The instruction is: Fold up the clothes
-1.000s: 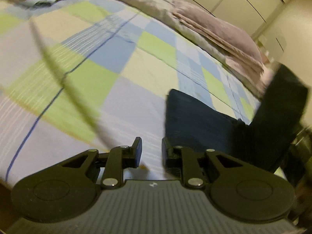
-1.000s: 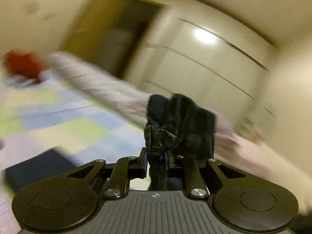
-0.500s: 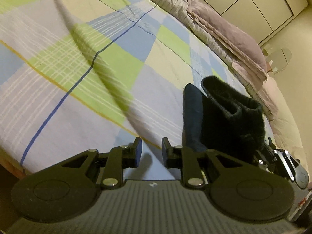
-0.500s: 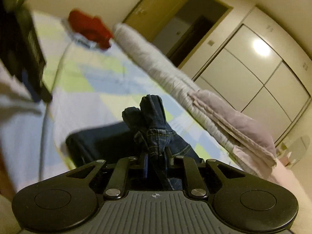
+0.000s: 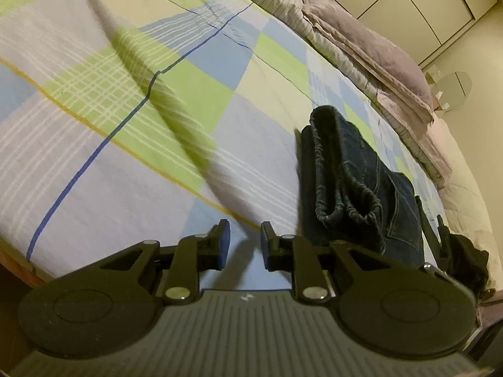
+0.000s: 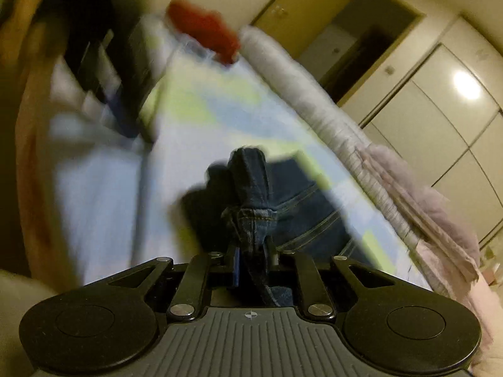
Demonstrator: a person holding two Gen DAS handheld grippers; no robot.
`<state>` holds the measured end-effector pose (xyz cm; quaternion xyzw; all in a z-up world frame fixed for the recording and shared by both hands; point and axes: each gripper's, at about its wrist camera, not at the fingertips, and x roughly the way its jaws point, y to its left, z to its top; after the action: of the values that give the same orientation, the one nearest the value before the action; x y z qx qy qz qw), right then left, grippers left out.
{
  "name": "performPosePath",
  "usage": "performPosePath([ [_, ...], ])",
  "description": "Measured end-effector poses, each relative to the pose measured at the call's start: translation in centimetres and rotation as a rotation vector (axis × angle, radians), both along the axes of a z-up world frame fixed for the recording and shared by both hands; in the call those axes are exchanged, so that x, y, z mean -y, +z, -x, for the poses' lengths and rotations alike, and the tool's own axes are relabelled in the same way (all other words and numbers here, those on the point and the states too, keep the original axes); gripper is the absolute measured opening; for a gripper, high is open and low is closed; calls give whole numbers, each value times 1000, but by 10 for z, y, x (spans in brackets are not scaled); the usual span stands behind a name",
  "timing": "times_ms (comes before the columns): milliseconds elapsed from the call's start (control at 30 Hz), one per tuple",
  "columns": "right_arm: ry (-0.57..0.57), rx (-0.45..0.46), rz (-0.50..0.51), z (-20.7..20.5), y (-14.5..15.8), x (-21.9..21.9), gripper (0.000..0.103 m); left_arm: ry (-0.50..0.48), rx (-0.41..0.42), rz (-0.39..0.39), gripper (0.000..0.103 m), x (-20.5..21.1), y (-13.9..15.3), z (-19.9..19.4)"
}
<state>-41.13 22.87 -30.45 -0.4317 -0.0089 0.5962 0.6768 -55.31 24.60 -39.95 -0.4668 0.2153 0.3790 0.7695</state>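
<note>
Checked bedspread point(image 5: 132, 132), one pair of jeans point(image 6: 251, 194) clenched in right gripper point(image 6: 253, 259) jaws; left gripper point(image 5: 245, 245) seemingly empty.

Each hand-held gripper, left point(image 5: 244, 245) and right point(image 6: 253, 256), is matte black plastic: a ribbed grey-black top plate with a small crosshair mark, two round side discs, silver screws at the linkage pivots, and blue pads point(image 5: 223, 245) lining the fingers.
</note>
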Motion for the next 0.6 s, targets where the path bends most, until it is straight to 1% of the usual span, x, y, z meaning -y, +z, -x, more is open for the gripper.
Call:
performPosePath([
  [67, -28, -21, -22, -1, 6, -5, 13, -3, 4, 5, 16, 0, 0, 2],
  [167, -41, 5, -65, -5, 18, -6, 13, 2, 11, 9, 16, 0, -1, 3],
  [233, -46, 11, -58, -2, 19, -2, 13, 0, 6, 2, 16, 1, -1, 3],
  [267, -43, 13, -39, 0, 17, -1, 13, 0, 4, 0, 16, 2, -1, 2],
  [333, -27, 37, 22, 3, 1, -4, 13, 0, 1, -1, 16, 2, -1, 2],
  [367, -24, 45, 38, 5, -4, -4, 15, 0, -2, -1, 16, 3, 0, 2],
  [400, -25, 40, 38, 8, -4, -3, 20, -1, -4, -1, 16, 3, 0, 2],
  [467, -37, -1, 38, 5, 2, -4, 21, 1, -12, -1, 16, 4, 2, 1],
  [533, -49, -26, 40, 1, 9, -3, 28, -3, -16, -3, 16, 7, 5, 0],
  [567, -56, -39, 30, -1, 13, 0, 43, -6, -18, -5, 16, 9, 7, -1],
  [600, -63, -56, 7, -2, 19, 6, 61, -9, -19, -7, 16, 10, 9, -1],
])
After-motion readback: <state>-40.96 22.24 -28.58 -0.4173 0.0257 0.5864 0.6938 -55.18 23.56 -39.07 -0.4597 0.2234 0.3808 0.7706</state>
